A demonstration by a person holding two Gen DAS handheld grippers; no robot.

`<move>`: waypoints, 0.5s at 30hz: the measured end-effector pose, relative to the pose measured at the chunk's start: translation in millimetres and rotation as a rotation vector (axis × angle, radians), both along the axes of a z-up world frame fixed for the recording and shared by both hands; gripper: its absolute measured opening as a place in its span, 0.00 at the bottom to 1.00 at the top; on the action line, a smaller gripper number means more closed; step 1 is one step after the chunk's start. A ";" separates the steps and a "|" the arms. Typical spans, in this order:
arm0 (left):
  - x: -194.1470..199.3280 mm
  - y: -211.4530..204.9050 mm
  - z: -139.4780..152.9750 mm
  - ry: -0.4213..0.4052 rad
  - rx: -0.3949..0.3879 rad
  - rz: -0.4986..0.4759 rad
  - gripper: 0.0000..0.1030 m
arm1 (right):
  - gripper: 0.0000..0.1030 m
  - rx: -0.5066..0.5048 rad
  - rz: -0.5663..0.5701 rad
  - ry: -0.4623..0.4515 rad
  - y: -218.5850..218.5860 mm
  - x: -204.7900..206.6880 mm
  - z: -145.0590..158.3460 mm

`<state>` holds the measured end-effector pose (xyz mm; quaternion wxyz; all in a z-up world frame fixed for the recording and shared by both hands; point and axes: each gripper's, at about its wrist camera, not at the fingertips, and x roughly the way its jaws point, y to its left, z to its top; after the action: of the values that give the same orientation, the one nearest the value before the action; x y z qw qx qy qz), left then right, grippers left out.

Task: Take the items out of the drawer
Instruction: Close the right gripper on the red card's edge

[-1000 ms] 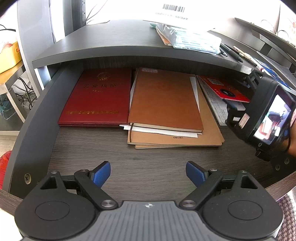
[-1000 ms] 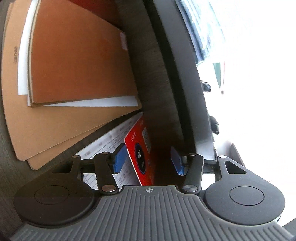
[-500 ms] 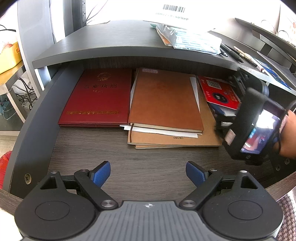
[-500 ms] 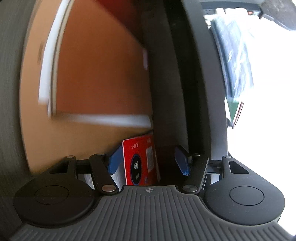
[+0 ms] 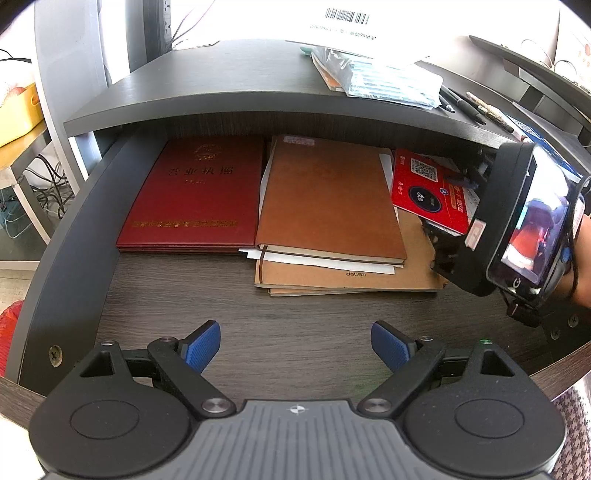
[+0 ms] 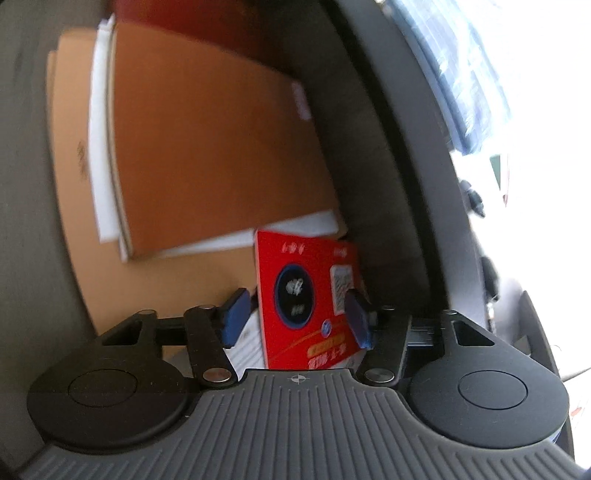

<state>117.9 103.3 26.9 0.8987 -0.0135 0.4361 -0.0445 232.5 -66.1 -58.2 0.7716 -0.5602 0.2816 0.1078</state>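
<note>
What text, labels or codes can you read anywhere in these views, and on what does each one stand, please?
"营业执照": gold title on the dark red folder.
"deli": small print on the kraft notebook under the brown one.
Red card: QR code and print, too small to read.
White sheet on the desk: barcode, with an unreadable line beneath.
Pink sticker on the brown notebook: illegible.

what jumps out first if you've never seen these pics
The bright red card with a QR code, lifted between the right tongs at the drawer's right side, grabs the eye. Beside it a tan leather-look notebook tops a stack, with a dark red gold-lettered folder lying left. The left tongs hang open.
</note>
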 end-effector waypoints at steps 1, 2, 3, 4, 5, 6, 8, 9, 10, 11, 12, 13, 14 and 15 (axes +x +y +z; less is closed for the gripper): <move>0.1 0.0 -0.1 0.001 0.000 0.000 0.86 | 0.49 -0.006 0.001 0.008 -2.2 1.8 -2.6; 0.2 0.0 0.0 0.002 0.000 0.000 0.86 | 0.47 -0.006 0.000 0.012 -4.0 3.8 -4.5; 0.3 0.0 0.2 0.003 0.000 0.000 0.86 | 0.47 -0.002 0.000 0.017 -5.5 5.8 -5.8; 0.3 0.0 0.3 0.003 0.000 -0.001 0.86 | 0.46 0.008 0.000 0.027 -6.2 7.8 -6.0; 0.4 0.0 0.4 0.004 0.000 -0.001 0.86 | 0.40 0.021 -0.001 0.043 -6.8 9.8 -6.1; 0.5 0.1 0.5 0.005 0.000 -0.001 0.86 | 0.36 0.032 -0.001 0.059 -7.2 11.8 -6.6; 0.7 0.0 0.7 0.007 0.000 -0.001 0.86 | 0.28 0.030 0.001 0.069 -7.4 14.5 -9.8; 0.6 0.0 0.8 0.007 0.000 -0.001 0.86 | 0.27 0.025 0.002 0.067 -7.0 15.8 -11.5; 0.7 -0.2 1.0 0.007 0.000 -0.001 0.86 | 0.26 0.019 0.005 0.061 -0.7 10.9 -9.8; 1.1 -0.4 1.1 0.007 0.000 0.000 0.86 | 0.25 0.013 0.009 0.055 10.6 1.0 -3.0; 1.6 -0.7 1.3 0.007 0.000 0.001 0.86 | 0.25 0.006 0.015 0.048 12.1 7.4 0.8; 1.8 -0.8 1.4 0.007 -0.001 0.002 0.86 | 0.25 -0.006 0.023 0.036 15.0 8.4 3.0; 1.5 -0.9 1.4 0.007 0.000 0.002 0.86 | 0.25 -0.030 0.034 0.013 20.6 -2.0 2.2; 1.3 -1.0 1.4 0.006 0.000 0.002 0.86 | 0.25 -0.053 0.046 -0.009 26.2 -12.5 1.4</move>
<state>119.2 102.3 28.3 0.8974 -0.0142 0.4388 -0.0438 220.0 -39.9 -56.8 0.7551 -0.5873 0.2679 0.1152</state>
